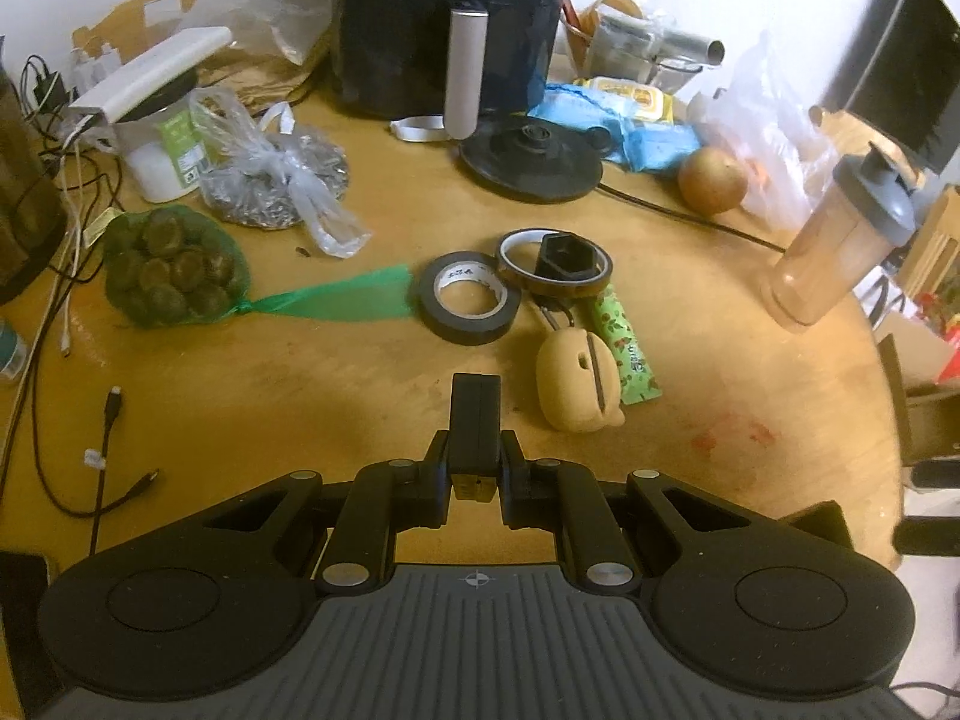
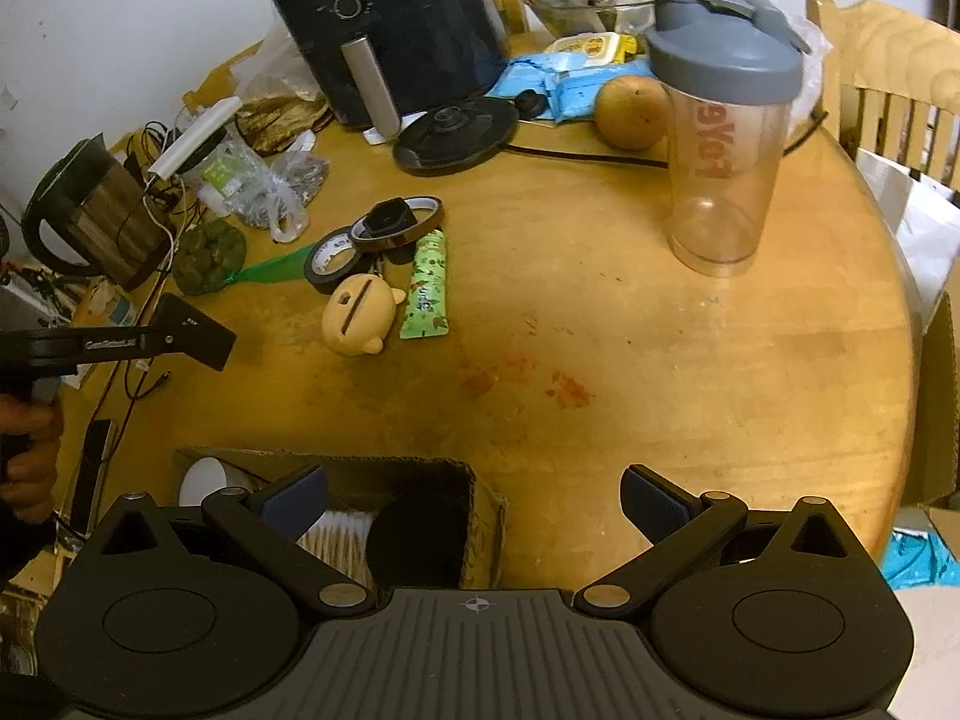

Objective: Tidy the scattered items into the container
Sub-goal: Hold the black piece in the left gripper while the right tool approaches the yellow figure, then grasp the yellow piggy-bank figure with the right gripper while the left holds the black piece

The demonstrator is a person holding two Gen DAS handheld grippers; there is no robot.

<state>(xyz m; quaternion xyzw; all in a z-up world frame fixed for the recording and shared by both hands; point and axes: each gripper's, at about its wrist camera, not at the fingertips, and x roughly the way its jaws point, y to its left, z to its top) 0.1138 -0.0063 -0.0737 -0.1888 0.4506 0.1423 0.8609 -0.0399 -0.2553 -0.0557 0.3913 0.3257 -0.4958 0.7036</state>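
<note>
Your right gripper (image 2: 474, 501) has its two fingers spread wide and they hold nothing. Directly under them stands the open brown cardboard box (image 2: 480, 516), at the near edge of the round wooden table (image 2: 660, 360); inside it you see a white bristled thing and a dark round thing, which I cannot name.

Your left gripper (image 1: 475, 396) has its fingers pressed together, with nothing between them. It hovers over bare wood, just beside the tan rounded coin-bank figure with a slot (image 1: 576, 381).

Beyond the box there is a wide bare part of the table. The scattered items lie further from the box, to the left: the coin-bank figure, a green printed sachet (image 1: 624, 348) touching it, a black roll of tape (image 1: 469, 297), and an amber roll of tape (image 1: 555, 267) with a black hexagonal piece (image 1: 564, 255) standing in it.

Far right of the box stands a clear shaker bottle with a grey lid (image 2: 723, 120), near the table edge.
</note>
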